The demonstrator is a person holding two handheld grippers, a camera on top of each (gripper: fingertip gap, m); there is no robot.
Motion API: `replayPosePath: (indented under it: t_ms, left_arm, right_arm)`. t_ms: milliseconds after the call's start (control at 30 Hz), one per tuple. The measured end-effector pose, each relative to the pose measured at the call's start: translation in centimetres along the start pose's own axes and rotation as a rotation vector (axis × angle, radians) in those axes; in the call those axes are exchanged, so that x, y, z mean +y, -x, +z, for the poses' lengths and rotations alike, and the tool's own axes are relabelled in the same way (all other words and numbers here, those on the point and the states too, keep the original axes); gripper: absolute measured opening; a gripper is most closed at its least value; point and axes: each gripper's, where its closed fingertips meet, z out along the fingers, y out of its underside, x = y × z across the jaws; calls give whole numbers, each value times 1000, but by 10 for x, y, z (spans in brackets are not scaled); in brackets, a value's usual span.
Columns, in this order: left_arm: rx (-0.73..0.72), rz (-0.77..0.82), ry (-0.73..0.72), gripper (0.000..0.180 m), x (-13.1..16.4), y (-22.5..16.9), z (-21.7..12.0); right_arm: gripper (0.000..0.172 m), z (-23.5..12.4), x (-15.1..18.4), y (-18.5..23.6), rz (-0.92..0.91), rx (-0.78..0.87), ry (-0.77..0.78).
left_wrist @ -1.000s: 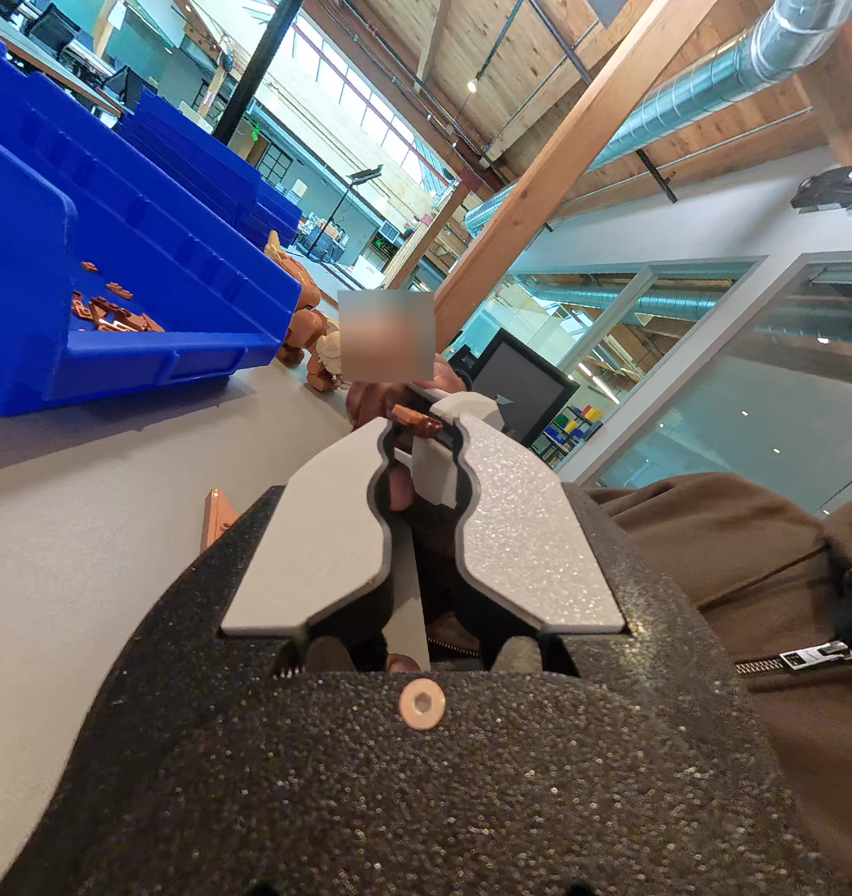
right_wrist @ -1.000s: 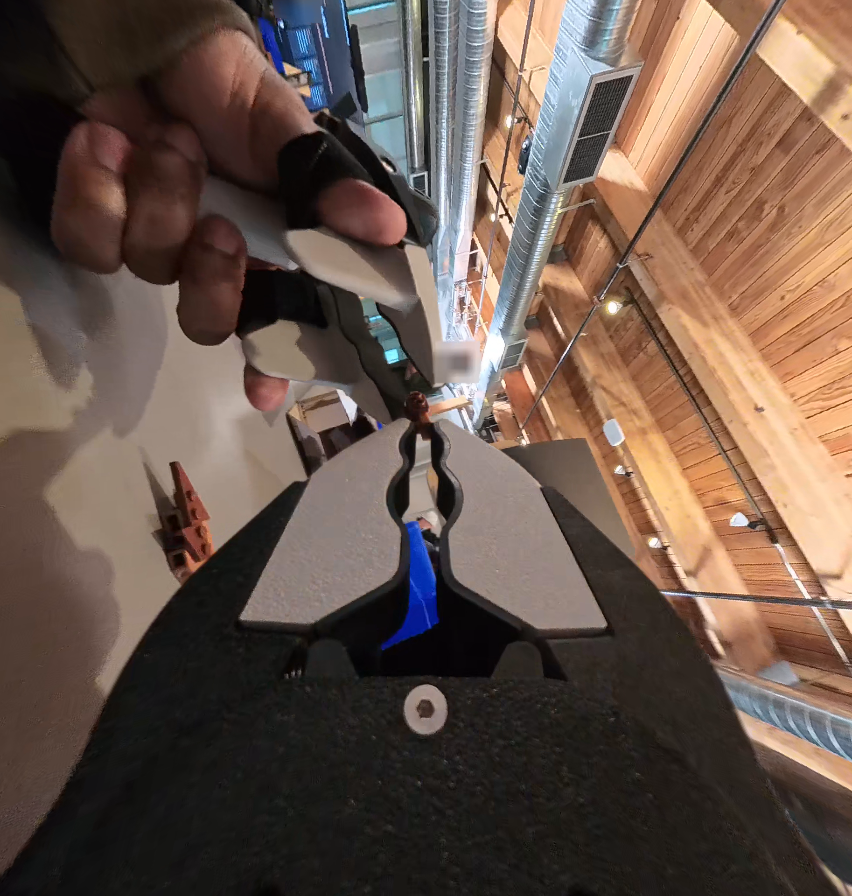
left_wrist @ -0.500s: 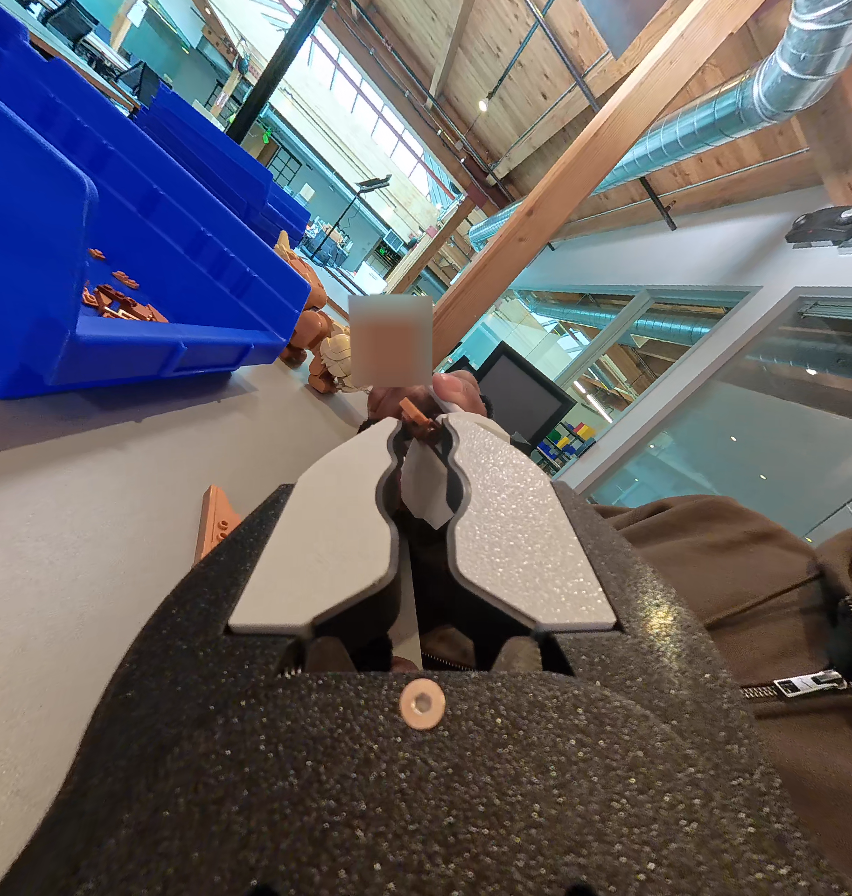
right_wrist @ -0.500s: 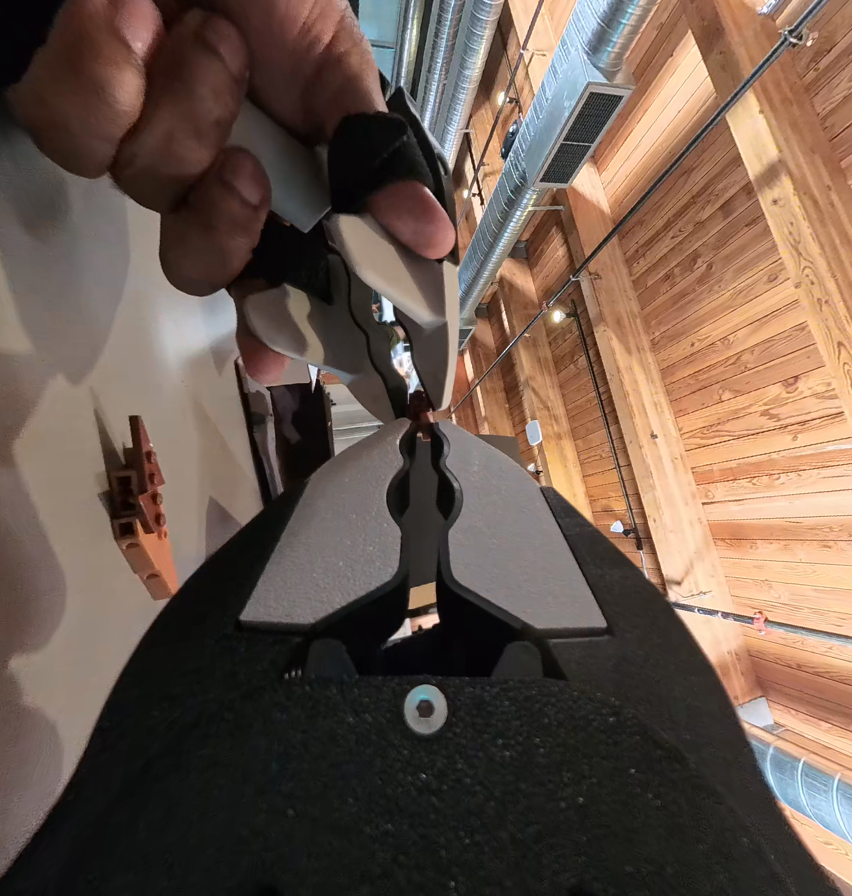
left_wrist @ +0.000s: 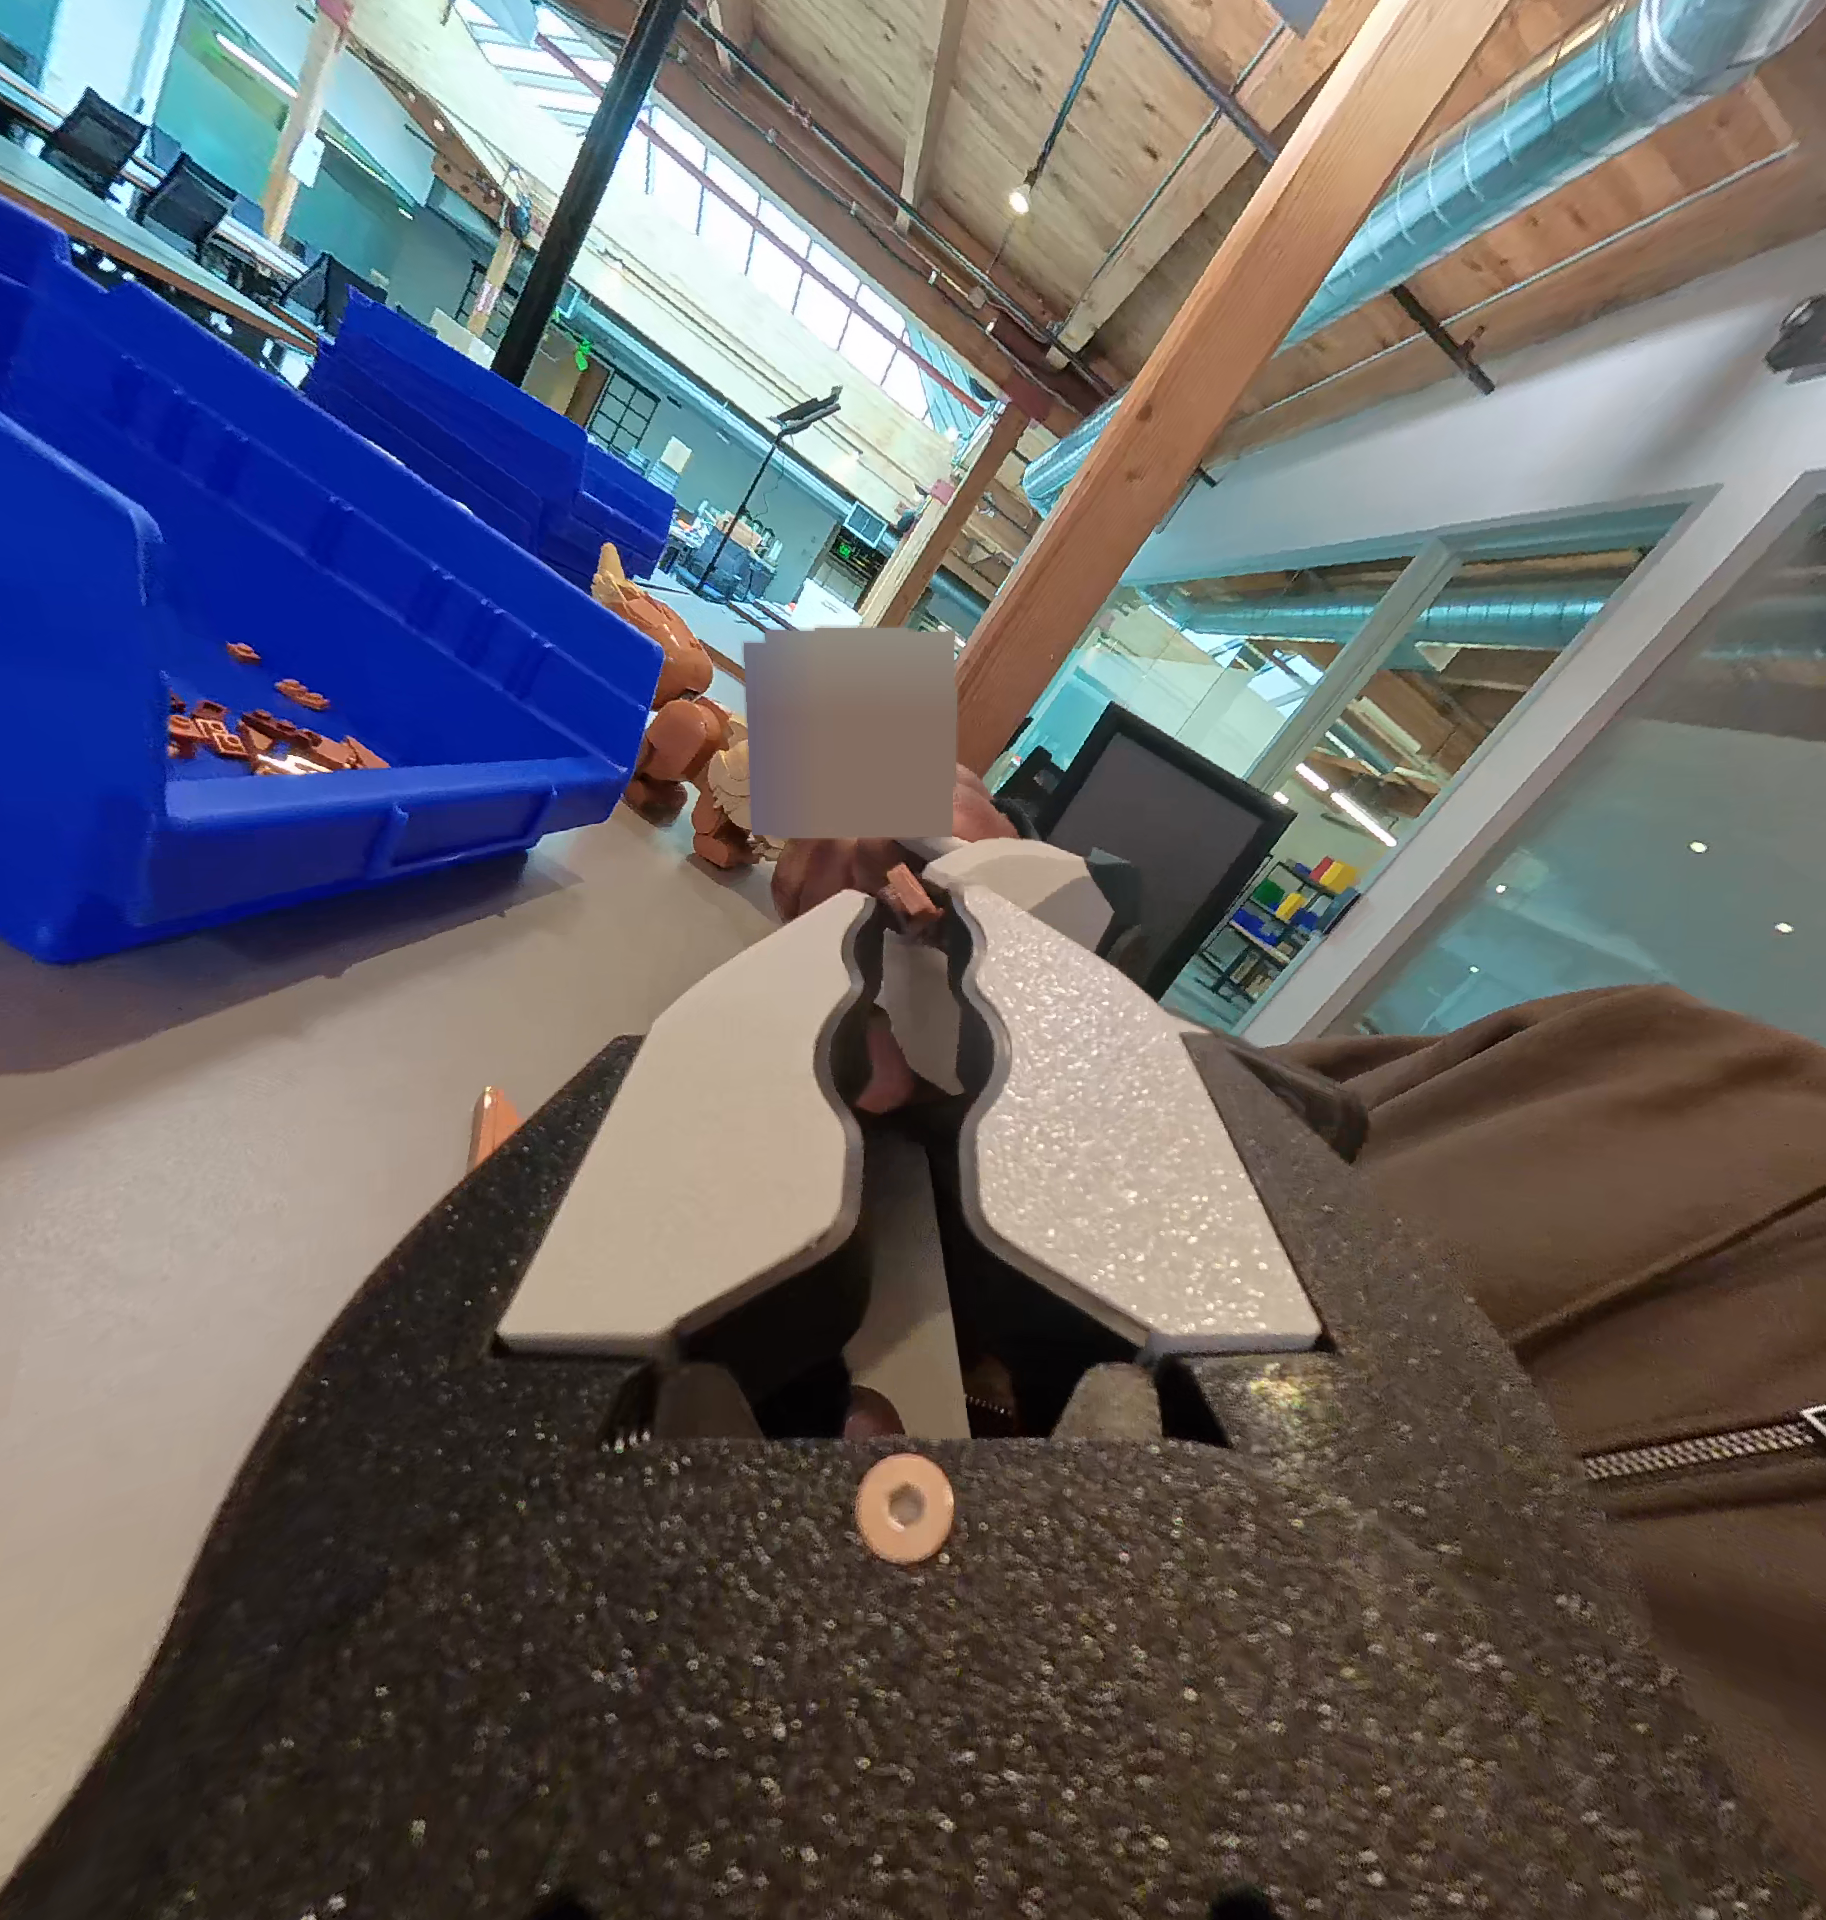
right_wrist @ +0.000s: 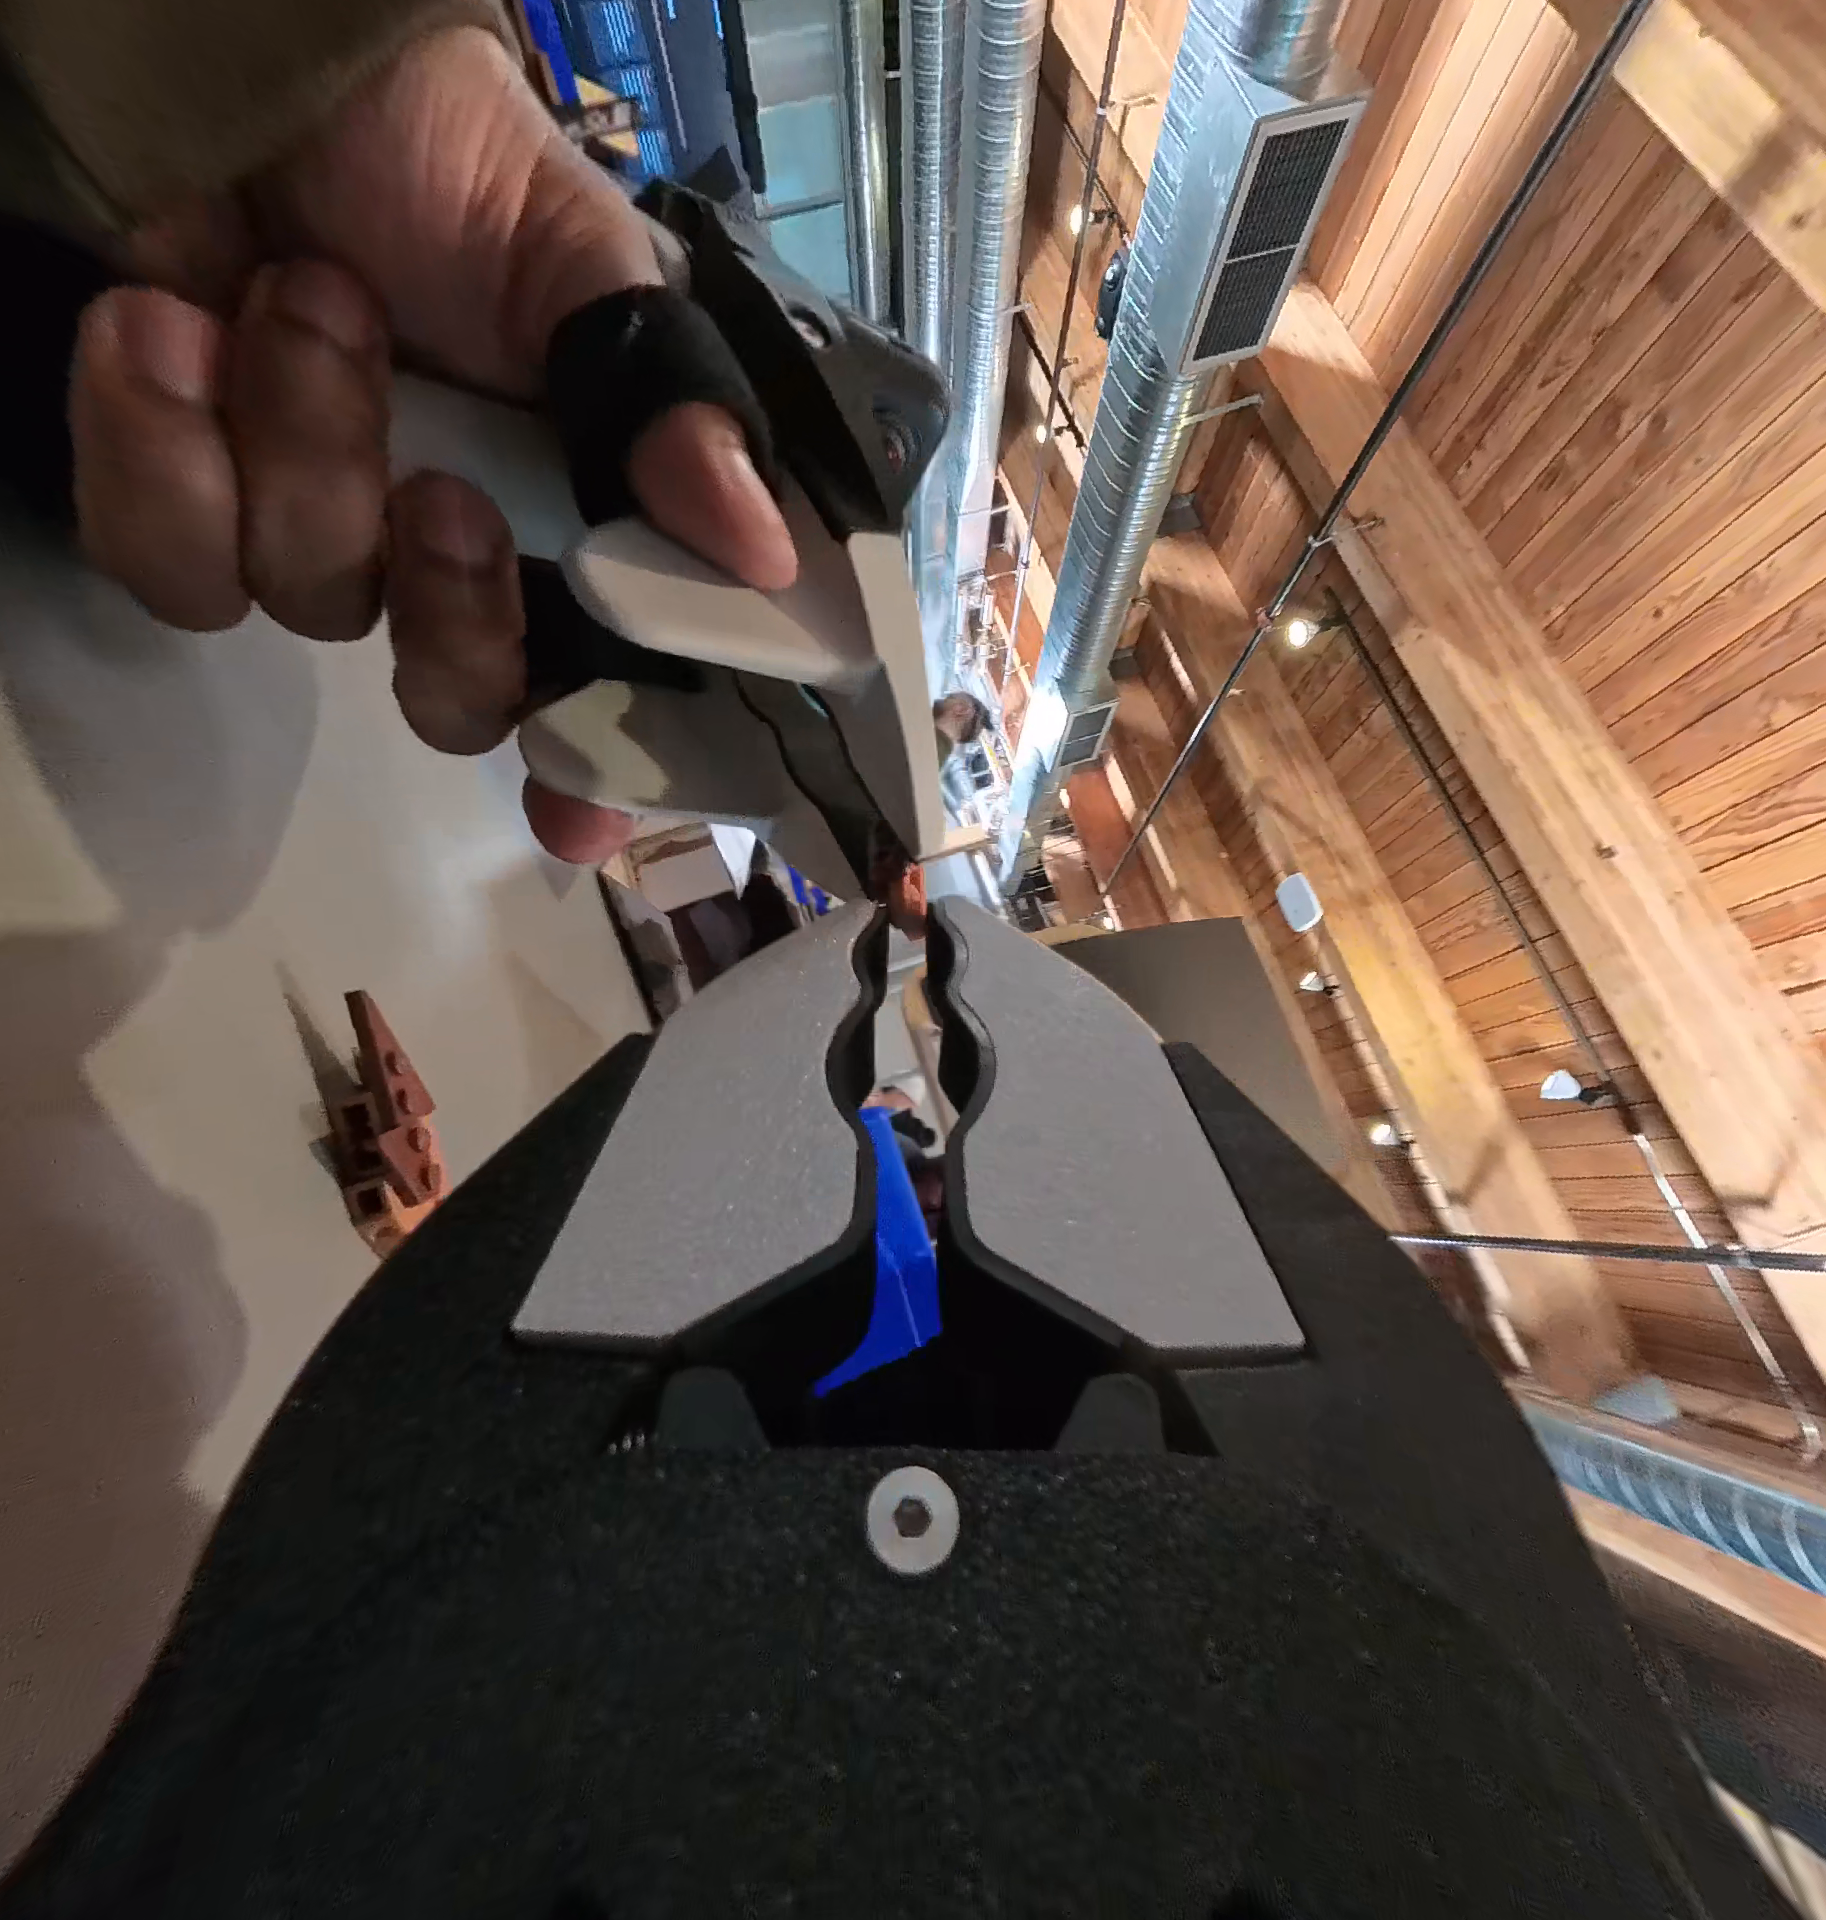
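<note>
My left gripper (left_wrist: pixel 911 914) is shut on a small brown brick piece (left_wrist: pixel 911 896), which sticks up from its fingertips. My right gripper (right_wrist: pixel 904 920) meets it tip to tip and pinches the lower end of the same piece (right_wrist: pixel 907 894). In the right wrist view, the left gripper (right_wrist: pixel 893 847) comes down from the upper left, held by a hand (right_wrist: pixel 317 416). In the left wrist view, the right gripper's pale finger (left_wrist: pixel 1002 873) shows just behind the piece. Both grippers are raised above the grey table (left_wrist: pixel 161 1143).
A blue bin (left_wrist: pixel 369 831) with several loose brown pieces (left_wrist: pixel 265 732) stands at the left, with more blue bins behind it. A brown toy figure (left_wrist: pixel 680 727) stands beside it. A small brown brick assembly (right_wrist: pixel 384 1122) lies on the table. A person's brown jacket (left_wrist: pixel 1615 1195) is at the right. Less than 4 cm separates the two grippers' tips.
My left fingers have closed onto the brown piece, which the right gripper was holding up. The slot between the right fingers looks slightly wider than half a second ago. Both grippers shifted a little.
</note>
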Motion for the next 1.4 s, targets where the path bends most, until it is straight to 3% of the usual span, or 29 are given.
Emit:
replayPosePath:
  t_ms: [500,733,1033,1167,1400]
  left_arm:
    - [-83,141,50,12,4,5,0]
    - [-82,62,50,12,4,9,-1]
    - [-102,43,55,12,5,12,-2]
    - [-131,87,67,12,6,14,-1]
    - [-181,232,103,12,8,13,-1]
  right_arm:
    - [6,-1,5,5,170,-90,-5]
    - [6,2,7,10,-134,-13,53]
    - [6,5,11,12,-226,8,97]
    - [5,5,12,13,-156,-23,105]
    - [6,3,13,13,119,-110,75]
